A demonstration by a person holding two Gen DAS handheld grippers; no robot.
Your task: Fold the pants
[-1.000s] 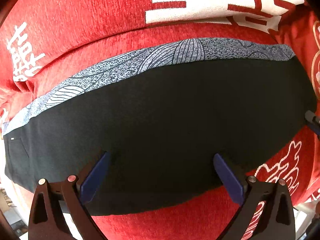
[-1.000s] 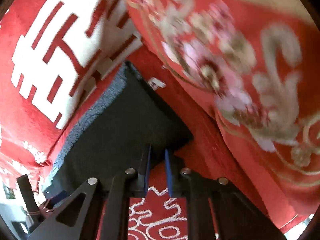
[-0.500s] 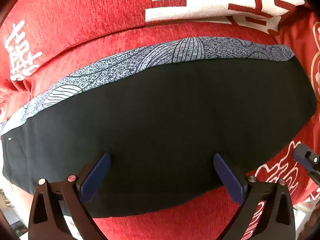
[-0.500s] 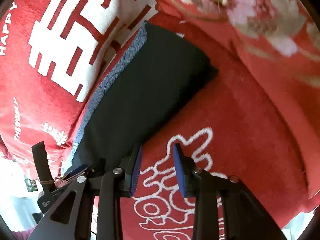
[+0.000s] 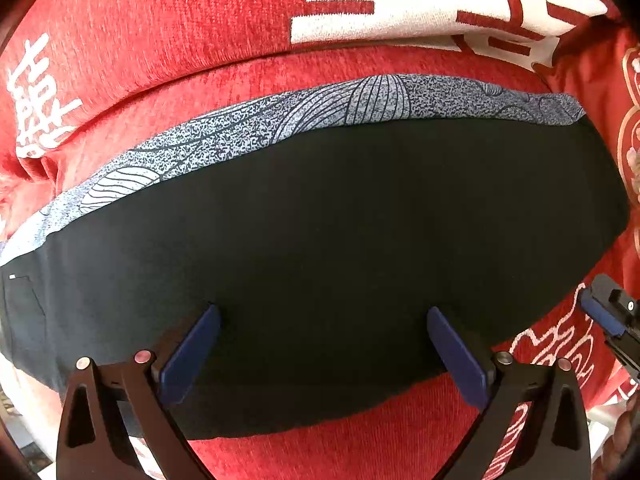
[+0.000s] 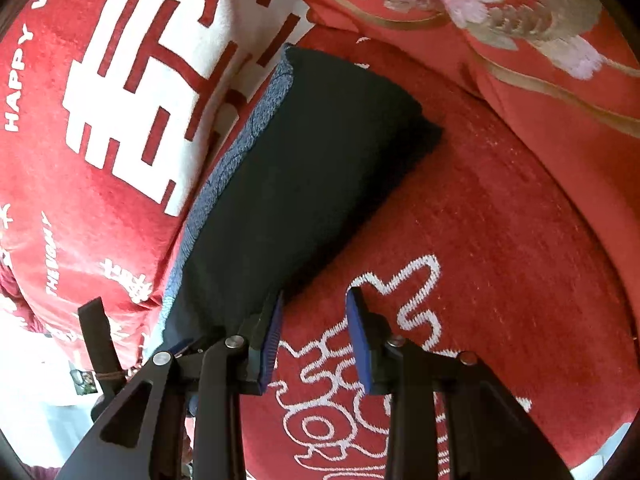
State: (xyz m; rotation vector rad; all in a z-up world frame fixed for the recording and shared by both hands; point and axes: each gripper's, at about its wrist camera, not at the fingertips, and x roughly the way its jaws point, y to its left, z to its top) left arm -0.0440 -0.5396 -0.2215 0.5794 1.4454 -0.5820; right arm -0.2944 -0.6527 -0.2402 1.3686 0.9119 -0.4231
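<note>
The black pants (image 5: 340,240) lie folded into a long band on the red sofa seat, a grey patterned strip (image 5: 280,128) showing along their far edge. My left gripper (image 5: 324,344) points down over the band near its front edge, open wide, with its pads (image 5: 192,348) spread above the black cloth. In the right wrist view the pants (image 6: 312,168) run away to the upper right. My right gripper (image 6: 314,332) is open beside their front edge, with only the red seat between its fingers. It also shows as the right gripper (image 5: 604,312) off the band's right end.
A red back cushion with large white characters (image 6: 132,92) rises behind the pants. A red floral cushion (image 6: 500,20) closes the right side. The seat cover with white outline embroidery (image 6: 360,380) spreads in front. The sofa's front edge and a bright floor (image 6: 40,400) lie at lower left.
My right gripper has gone from nearly shut to open and has drawn back from the pants' right end toward the front of the seat. The left gripper and the pants stay put.
</note>
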